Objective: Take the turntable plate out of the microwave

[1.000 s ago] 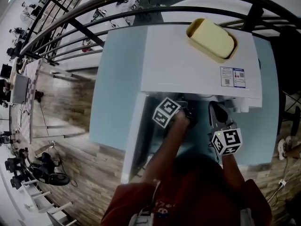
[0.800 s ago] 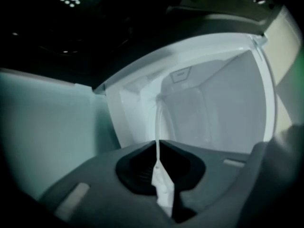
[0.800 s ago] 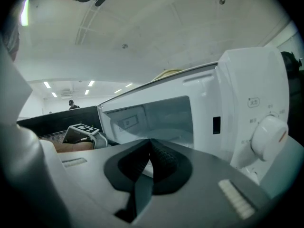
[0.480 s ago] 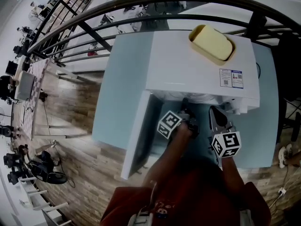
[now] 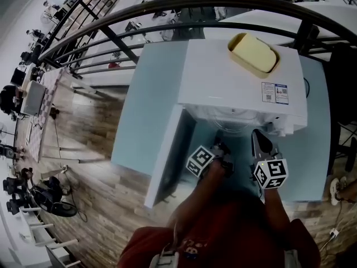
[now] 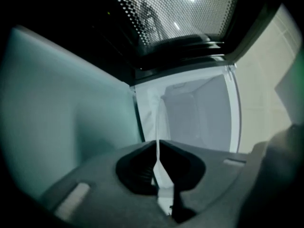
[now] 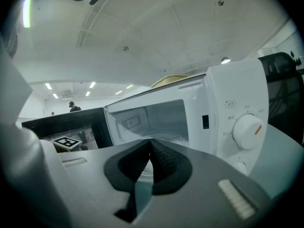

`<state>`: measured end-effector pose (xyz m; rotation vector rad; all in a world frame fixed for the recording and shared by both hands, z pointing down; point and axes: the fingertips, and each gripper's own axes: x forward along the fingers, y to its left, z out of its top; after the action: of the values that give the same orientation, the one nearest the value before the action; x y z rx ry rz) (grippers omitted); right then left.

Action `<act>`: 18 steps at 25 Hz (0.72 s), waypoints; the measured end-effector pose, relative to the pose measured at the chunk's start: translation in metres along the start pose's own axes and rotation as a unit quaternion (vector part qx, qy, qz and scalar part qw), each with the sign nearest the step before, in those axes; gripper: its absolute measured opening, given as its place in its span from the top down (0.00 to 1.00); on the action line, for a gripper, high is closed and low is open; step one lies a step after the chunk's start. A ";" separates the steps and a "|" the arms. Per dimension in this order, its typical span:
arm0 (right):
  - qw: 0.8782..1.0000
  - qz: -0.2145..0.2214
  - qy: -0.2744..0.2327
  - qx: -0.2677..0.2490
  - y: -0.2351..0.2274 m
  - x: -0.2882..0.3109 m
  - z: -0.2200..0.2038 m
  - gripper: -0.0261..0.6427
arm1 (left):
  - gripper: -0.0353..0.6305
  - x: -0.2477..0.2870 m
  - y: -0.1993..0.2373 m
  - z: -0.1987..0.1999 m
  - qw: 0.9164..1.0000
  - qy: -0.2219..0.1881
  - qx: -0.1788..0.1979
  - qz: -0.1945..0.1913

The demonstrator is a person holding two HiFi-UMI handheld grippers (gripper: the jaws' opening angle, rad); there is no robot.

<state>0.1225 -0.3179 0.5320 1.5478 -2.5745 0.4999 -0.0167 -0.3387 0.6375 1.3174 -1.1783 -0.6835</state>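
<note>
At the mouth of the white microwave, which stands on a pale blue-green worktop, the glass turntable plate lies flat. Its front edge shows just below the front edge of the oven top in the head view.

- Door: swung fully open to the left; its perforated window fills the top of the left gripper view.
- Left hand-held gripper: rolled onto its side and clamped on the near rim of the plate. The rim appears as a thin translucent band running between the jaws toward the cavity.
- Right hand-held gripper: jaws pressed together with nothing between them. It hangs just outside the opening, aimed at the cavity, with the control knob to its right.
- Oven top: carries a yellow oval container at the rear and a printed label near the front right corner.
</note>
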 end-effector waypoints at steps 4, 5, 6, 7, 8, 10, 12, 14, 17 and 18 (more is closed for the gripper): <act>1.000 0.005 0.005 0.006 0.008 -0.002 -0.005 0.96 | 0.92 -0.018 0.004 0.000 1.000 0.003 0.003 -0.008; 1.000 0.006 0.006 0.008 0.010 -0.004 -0.008 0.96 | 0.92 -0.022 0.004 -0.001 1.000 0.004 0.003 -0.010; 1.000 0.006 0.008 0.011 0.011 -0.005 -0.011 0.96 | 0.92 -0.026 0.004 -0.001 1.000 0.005 0.003 -0.010; 1.000 0.007 0.010 0.016 0.011 -0.006 -0.014 0.96 | 0.92 -0.030 0.005 -0.003 1.000 0.006 0.003 -0.010; 1.000 0.008 0.012 0.023 0.011 -0.007 -0.018 0.96 | 0.92 -0.034 0.006 -0.005 1.000 0.007 0.002 -0.009; 0.999 0.008 0.013 0.047 0.008 -0.010 -0.027 0.96 | 0.92 -0.041 0.010 -0.009 1.000 0.009 0.000 -0.005; 0.996 0.005 0.012 0.090 0.005 -0.014 -0.038 0.96 | 0.92 -0.049 0.013 -0.012 1.000 0.011 -0.004 -0.005; 0.989 0.001 0.012 0.149 0.001 -0.019 -0.051 0.96 | 0.92 -0.055 0.013 -0.014 1.000 0.012 -0.006 -0.007; 0.972 0.000 0.017 0.236 -0.004 -0.025 -0.071 0.93 | 0.92 -0.061 0.012 -0.014 1.000 0.012 -0.008 -0.009; 0.965 0.001 0.019 0.262 -0.005 -0.026 -0.077 0.91 | 0.92 -0.062 0.012 -0.013 1.000 0.012 -0.009 -0.009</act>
<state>0.1328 -0.2731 0.5990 1.6416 -2.5377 1.2805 -0.0273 -0.2752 0.6347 1.3199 -1.1398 -0.6876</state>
